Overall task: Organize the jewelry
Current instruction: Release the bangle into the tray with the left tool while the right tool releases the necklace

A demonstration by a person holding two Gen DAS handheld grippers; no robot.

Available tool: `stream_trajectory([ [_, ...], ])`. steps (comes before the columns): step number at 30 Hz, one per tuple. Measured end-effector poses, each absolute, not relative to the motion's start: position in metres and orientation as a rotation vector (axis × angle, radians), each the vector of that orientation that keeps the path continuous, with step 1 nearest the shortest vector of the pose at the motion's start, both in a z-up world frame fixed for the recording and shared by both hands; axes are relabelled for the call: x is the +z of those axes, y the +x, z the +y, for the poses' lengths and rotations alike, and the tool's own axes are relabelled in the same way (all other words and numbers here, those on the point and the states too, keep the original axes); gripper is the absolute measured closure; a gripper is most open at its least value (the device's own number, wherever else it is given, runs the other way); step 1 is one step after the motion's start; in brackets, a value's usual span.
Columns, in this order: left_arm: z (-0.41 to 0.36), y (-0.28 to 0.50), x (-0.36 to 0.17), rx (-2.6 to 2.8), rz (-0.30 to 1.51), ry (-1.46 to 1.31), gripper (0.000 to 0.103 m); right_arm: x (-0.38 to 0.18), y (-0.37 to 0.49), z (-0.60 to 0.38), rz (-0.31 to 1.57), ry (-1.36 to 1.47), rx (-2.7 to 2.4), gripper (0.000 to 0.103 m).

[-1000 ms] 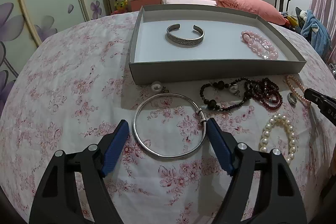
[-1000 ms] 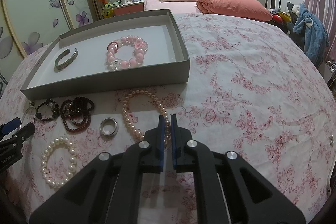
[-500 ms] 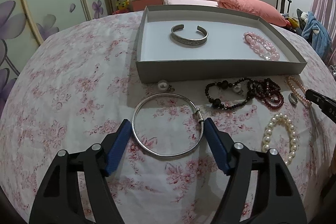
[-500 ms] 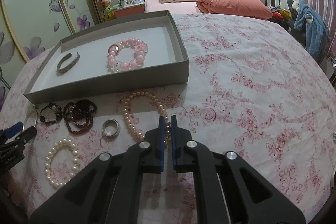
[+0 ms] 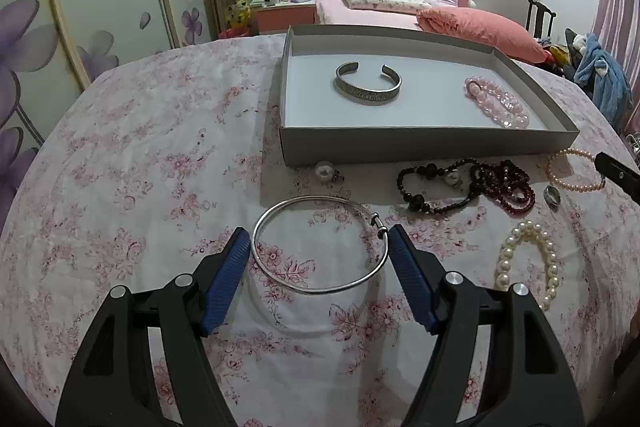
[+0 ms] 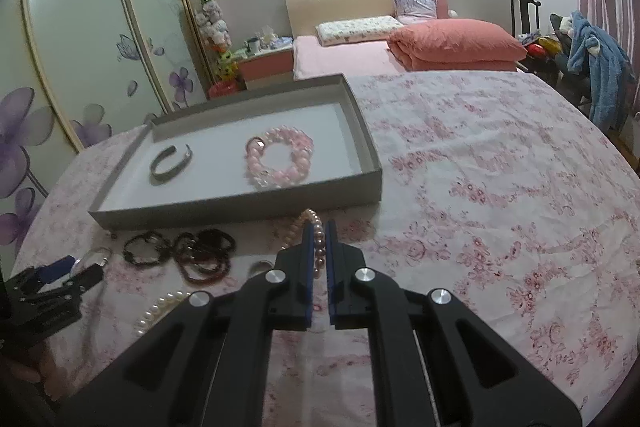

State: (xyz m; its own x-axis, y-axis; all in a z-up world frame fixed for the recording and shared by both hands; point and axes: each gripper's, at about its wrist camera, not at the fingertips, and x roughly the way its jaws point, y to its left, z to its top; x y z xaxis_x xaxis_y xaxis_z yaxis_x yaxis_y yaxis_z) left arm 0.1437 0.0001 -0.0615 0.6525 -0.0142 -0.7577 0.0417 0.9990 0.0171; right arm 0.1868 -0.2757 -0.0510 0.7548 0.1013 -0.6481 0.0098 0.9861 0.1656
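Observation:
A thin silver bangle [image 5: 320, 247] sits between the blue pads of my left gripper [image 5: 318, 239], which is shut on it. The bangle hangs just above the floral cloth, its shadow below it. My right gripper [image 6: 319, 227] is shut on a pink pearl strand [image 6: 318, 247] and holds it off the cloth near the grey tray [image 6: 240, 211]. The tray [image 5: 428, 145] holds a silver cuff [image 5: 368, 87] and a pink bead bracelet [image 5: 496, 103].
On the cloth in front of the tray lie a pearl earring [image 5: 323, 171], dark bead bracelets [image 5: 436, 187], a dark red bead bracelet [image 5: 508, 187], a ring [image 5: 553, 195] and a white pearl bracelet [image 5: 528, 259]. A bed stands behind.
My left gripper's pads closed onto the bangle and raised it slightly off the cloth. My right gripper rose and tilted up, lifting the pink pearl strand.

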Motion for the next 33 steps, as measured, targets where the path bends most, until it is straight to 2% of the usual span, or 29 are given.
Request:
stream_trajectory([
  [11, 0.004, 0.142, -0.06, -0.014, 0.838, 0.025, 0.032, -0.039, 0.177, -0.266, 0.649, 0.162, 0.075, 0.097],
  [19, 0.003, 0.145, -0.07, -0.011, 0.911, 0.06, 0.032, -0.05, 0.182, -0.265, 0.715, 0.136, 0.038, 0.097],
  [20, 0.003, 0.146, -0.07, -0.01, 0.914, 0.063, 0.031, -0.053, 0.183, -0.267, 0.726, 0.14, 0.033, 0.097],
  [23, 0.002, 0.149, -0.07, 0.03, 0.919, 0.095, 0.016, -0.059, 0.186, -0.269, 0.749, 0.151, 0.029, 0.097],
  [24, 0.002, 0.15, -0.071, 0.032, 0.918, 0.097, 0.016, -0.059, 0.186, -0.269, 0.75, 0.15, 0.03, 0.097],
  [26, 0.002, 0.151, -0.071, 0.025, 0.919, 0.094, 0.016, -0.059, 0.185, -0.269, 0.749, 0.146, 0.03, 0.097],
  [29, 0.002, 0.15, -0.07, -0.012, 0.916, 0.076, 0.03, -0.058, 0.185, -0.268, 0.749, 0.146, 0.03, 0.097],
  [33, 0.001, 0.15, -0.069, -0.018, 0.918, 0.079, 0.031, -0.057, 0.185, -0.269, 0.747, 0.151, 0.031, 0.097],
])
